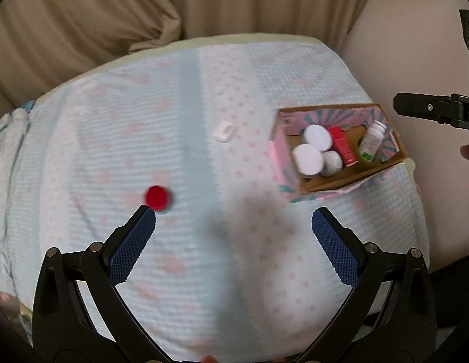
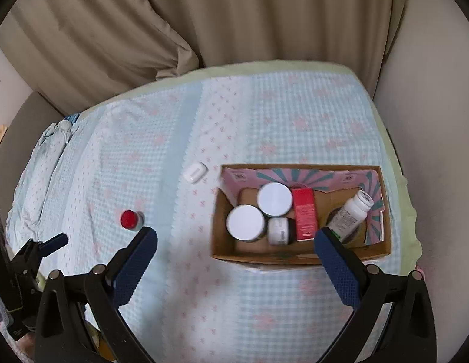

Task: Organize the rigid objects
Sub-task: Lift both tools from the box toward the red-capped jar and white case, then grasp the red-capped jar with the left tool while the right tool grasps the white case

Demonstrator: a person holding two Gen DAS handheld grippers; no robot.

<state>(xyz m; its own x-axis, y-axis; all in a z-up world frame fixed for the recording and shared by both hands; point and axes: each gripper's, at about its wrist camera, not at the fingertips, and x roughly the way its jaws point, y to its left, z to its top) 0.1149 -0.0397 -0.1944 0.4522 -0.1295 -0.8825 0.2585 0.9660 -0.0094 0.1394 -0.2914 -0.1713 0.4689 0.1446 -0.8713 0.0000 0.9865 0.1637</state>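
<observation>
A bed (image 2: 264, 115) covered with a pale blue and pink patterned quilt carries the things, with beige curtains (image 2: 234, 15) hanging behind it. Toward its right side sits an open cardboard box (image 2: 295, 255) with a pink and teal printed lining. Inside the box, two jars with round white lids (image 2: 274, 198) stand touching each other at the left end, a smaller white jar (image 2: 279, 231) is tucked just beside them, a red carton (image 2: 304, 214) stands upright in the middle, and a white pill bottle (image 2: 351, 213) leans tilted at the right end. Out on the quilt, a small white case (image 2: 194, 172) lies near the box's far left corner, apart from it. A little jar with a red cap (image 2: 130, 219) stands alone well to the left of the box. The left tool (image 1: 234, 220) hangs above the quilt with its blue padded fingers (image 1: 134, 242) spread wide and nothing between them; the red-capped jar (image 1: 157, 197) sits just beyond its left fingertip. The right tool (image 2: 236, 240) is likewise spread wide and holds nothing, poised over the near wall of the box, its right finger overlapping the pill bottle in the wrist view; whether they touch cannot be told.
</observation>
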